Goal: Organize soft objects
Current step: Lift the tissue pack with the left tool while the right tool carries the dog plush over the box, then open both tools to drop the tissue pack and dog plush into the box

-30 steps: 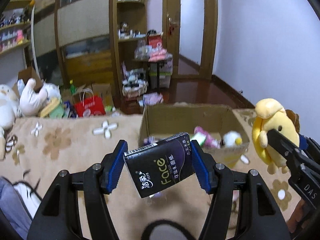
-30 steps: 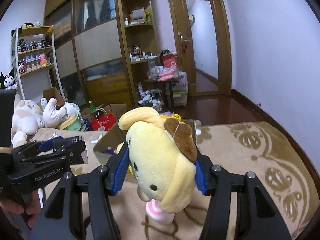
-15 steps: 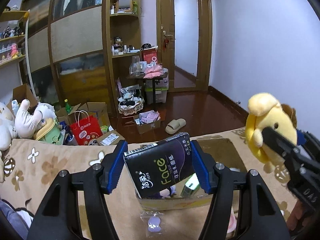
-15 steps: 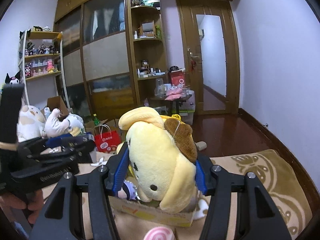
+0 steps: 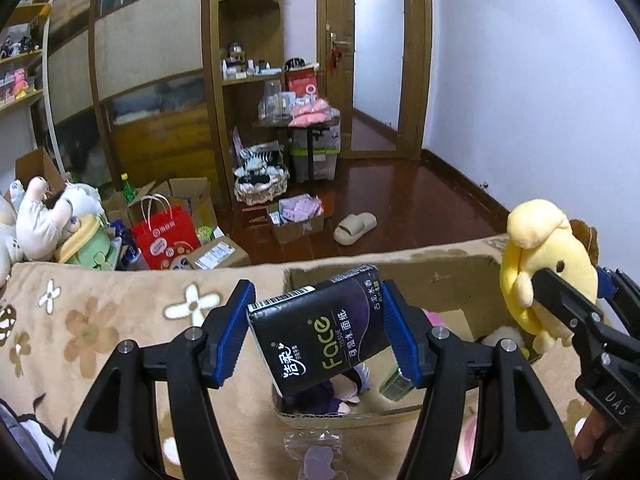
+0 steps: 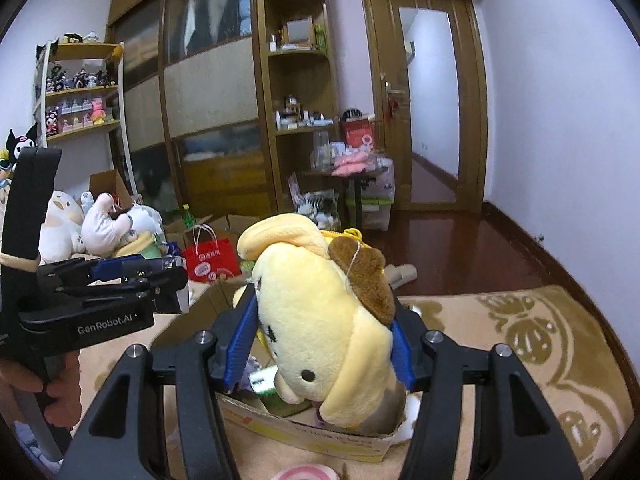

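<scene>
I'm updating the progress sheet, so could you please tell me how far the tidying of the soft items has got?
Done: several small items already lie in the cardboard box. In hand: the left gripper is shut on the black tissue pack and the right gripper on the yellow plush dog, both over the box, neither released. Left: a small clear packet lies on the blanket in front of the box.

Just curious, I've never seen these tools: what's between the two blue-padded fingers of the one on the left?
A black tissue pack, tilted and pinched between the left gripper's blue pads, above the open cardboard box. The left wrist view shows it.
</scene>
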Tool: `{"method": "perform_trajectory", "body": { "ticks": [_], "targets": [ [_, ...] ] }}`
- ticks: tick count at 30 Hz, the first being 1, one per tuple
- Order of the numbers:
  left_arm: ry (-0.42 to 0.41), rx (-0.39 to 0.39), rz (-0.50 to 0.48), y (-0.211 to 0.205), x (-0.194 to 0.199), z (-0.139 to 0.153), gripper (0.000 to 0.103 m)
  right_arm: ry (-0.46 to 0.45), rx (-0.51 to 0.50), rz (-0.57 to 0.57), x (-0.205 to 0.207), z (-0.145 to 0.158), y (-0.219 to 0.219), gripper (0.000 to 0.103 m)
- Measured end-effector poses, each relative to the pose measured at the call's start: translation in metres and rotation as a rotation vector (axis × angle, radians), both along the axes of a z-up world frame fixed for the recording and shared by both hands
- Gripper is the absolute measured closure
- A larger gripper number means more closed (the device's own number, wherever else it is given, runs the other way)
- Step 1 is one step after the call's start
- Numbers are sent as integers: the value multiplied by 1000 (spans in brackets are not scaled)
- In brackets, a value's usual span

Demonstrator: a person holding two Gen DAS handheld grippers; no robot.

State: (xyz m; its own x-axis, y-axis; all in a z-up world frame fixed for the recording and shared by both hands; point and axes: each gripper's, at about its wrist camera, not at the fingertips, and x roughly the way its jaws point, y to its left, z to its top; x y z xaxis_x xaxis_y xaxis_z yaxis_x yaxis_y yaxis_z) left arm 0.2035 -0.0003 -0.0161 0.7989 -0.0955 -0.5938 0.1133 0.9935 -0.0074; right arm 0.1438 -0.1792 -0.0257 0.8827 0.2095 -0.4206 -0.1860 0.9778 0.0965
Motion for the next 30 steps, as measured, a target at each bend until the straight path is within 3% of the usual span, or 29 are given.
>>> {"method": "perform_trajectory", "body": {
  "ticks": [7,15,30],
  "targets": [
    [89,10,-68,-15,14,-28,41,65,43,-5,17,-27,-12,41],
    [123,43,-60,-26,18,-46,40,139,106,18,31,-47,-25,38],
    [194,54,-75,-30,25,-63,39,166,108,16,36,-53,-26,36]
  ]
}}
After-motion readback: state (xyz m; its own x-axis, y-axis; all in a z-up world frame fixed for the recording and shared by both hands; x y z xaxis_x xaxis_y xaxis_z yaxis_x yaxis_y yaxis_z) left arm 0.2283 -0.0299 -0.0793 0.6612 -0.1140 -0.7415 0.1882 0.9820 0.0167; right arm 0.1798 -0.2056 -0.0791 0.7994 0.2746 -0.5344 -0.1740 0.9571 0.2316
